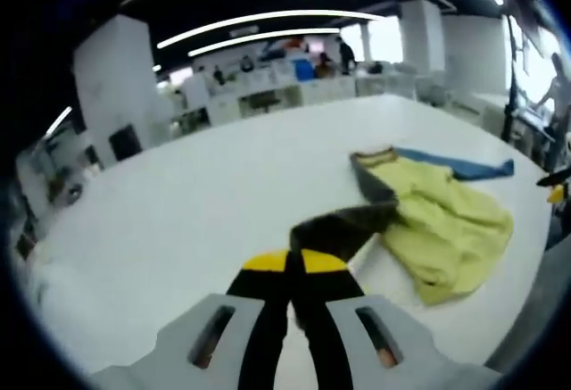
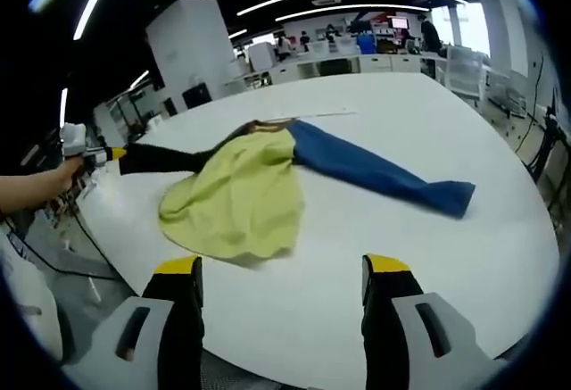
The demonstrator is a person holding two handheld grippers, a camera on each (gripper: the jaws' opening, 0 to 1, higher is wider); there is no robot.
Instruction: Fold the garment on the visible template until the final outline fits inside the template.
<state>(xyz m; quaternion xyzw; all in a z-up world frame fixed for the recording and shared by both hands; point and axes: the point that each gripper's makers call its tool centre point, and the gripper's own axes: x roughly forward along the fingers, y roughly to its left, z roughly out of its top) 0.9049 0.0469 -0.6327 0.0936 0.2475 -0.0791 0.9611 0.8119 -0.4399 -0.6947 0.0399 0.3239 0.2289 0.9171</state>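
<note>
Broadly, a wide white bench (image 2: 419, 256) carries everything, with an office of desks and pillars behind it. On it lies the garment (image 2: 241, 198), a top with a yellow-green body, one blue sleeve (image 2: 384, 176) stretched flat toward the far right of the right gripper view, and a dark grey sleeve (image 2: 165, 158) pulled out straight the other way. In the left gripper view the same garment (image 1: 446, 225) sits crumpled to the right, its body bunched in soft folds, the blue sleeve (image 1: 464, 167) trailing behind it.

The left gripper (image 1: 294, 261) is clenched on the dark grey sleeve (image 1: 343, 225): its yellow-tipped jaws meet with no gap, and the dark cloth runs forward from between them to the yellow body. From the right gripper view this gripper (image 2: 111, 153) appears at the left edge, held in a person's hand (image 2: 58, 176), the sleeve taut from its tip.

The right gripper (image 2: 281, 269) is released, jaws spread wide and apart from each other, hovering over bare bench just near the garment's lower hem and touching nothing.

No template outline can be made out on the bench.
</note>
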